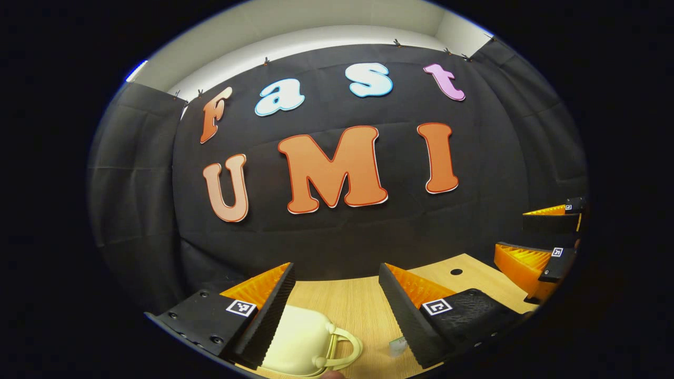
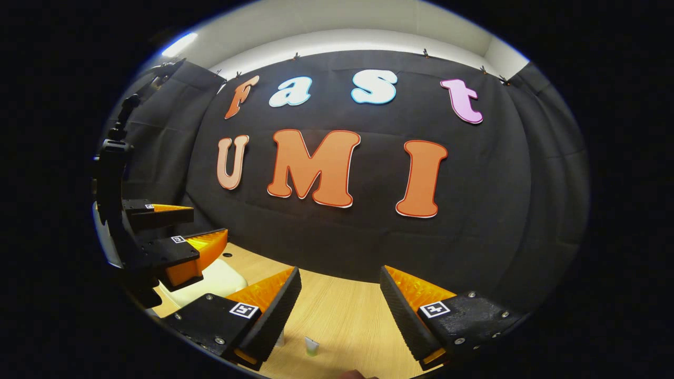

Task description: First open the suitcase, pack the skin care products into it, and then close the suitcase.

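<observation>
Left gripper held above the near edge of the light wooden tabletop, fingers spread wide, nothing between them. Just under its left finger, at that near edge: the small cream-coloured hard-shell suitcase with a looped handle, lid down as far as can be told. Slightly right of it, beside the right finger, a small pale translucent skin care tube lying on the wood. Far right in the left gripper view, the right gripper, likewise parted and empty.

In the right gripper view, same order: left gripper at far left over the cream suitcase, then a small pale bottle standing upright near the near edge between the right gripper's spread, unloaded fingers.

Likely trouble: light case probably sliding rather than opening if pried with one gripper only; smooth curved shell offering poor purchase; small tube and bottle easily tipped or knocked off the near edge by a low sweep.

Wood-grain top, one round hole toward the far right corner; black cloth wall close behind, pale ceiling above.
</observation>
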Available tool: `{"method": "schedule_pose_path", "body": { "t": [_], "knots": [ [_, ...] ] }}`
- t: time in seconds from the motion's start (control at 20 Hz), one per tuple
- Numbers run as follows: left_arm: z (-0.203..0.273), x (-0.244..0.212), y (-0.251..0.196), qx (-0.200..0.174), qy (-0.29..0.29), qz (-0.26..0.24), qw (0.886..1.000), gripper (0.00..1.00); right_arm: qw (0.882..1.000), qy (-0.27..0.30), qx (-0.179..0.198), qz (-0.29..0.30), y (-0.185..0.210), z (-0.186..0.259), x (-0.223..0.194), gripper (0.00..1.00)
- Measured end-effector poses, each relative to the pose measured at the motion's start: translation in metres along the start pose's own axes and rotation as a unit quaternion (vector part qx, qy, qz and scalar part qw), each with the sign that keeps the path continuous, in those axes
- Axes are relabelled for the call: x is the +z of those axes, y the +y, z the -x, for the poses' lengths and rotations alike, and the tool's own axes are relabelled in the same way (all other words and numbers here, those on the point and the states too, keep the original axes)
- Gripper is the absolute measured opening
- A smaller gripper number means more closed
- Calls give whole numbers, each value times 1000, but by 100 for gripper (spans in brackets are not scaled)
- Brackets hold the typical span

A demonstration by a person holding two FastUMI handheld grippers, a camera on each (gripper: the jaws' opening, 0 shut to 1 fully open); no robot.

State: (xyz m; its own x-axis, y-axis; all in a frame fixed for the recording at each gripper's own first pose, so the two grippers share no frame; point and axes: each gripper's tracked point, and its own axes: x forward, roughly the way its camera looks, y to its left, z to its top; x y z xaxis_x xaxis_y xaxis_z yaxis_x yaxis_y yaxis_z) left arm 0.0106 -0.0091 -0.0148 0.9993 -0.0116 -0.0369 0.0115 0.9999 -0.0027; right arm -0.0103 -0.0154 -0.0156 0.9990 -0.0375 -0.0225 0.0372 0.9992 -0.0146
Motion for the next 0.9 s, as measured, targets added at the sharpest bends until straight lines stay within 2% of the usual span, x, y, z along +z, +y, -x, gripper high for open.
{"method": "schedule_pose_path", "body": {
  "t": [0.1,0.25,0.55,0.65,0.7,0.9],
  "knots": [
    [-2,-2,0,1,1,-3,1000,98,1000,2,-1,0,-3,-1,-2,96],
    [-7,-5,1,-2,4,-35,999,98,1000,2,-3,-4,-9,-4,-2,95],
    [-9,-46,-4,-17,40,-98,994,98,1000,1,-18,-1,-30,-10,-6,95],
    [-7,-66,-11,-33,57,-129,990,100,1000,3,-22,-2,-38,-9,-9,95],
    [-5,-78,-16,-43,67,-149,986,97,1000,4,-24,-1,-42,-9,-9,95],
    [1,-132,-30,-74,107,-244,961,97,1000,7,-27,-1,-55,-6,-16,95]
  ]
}}
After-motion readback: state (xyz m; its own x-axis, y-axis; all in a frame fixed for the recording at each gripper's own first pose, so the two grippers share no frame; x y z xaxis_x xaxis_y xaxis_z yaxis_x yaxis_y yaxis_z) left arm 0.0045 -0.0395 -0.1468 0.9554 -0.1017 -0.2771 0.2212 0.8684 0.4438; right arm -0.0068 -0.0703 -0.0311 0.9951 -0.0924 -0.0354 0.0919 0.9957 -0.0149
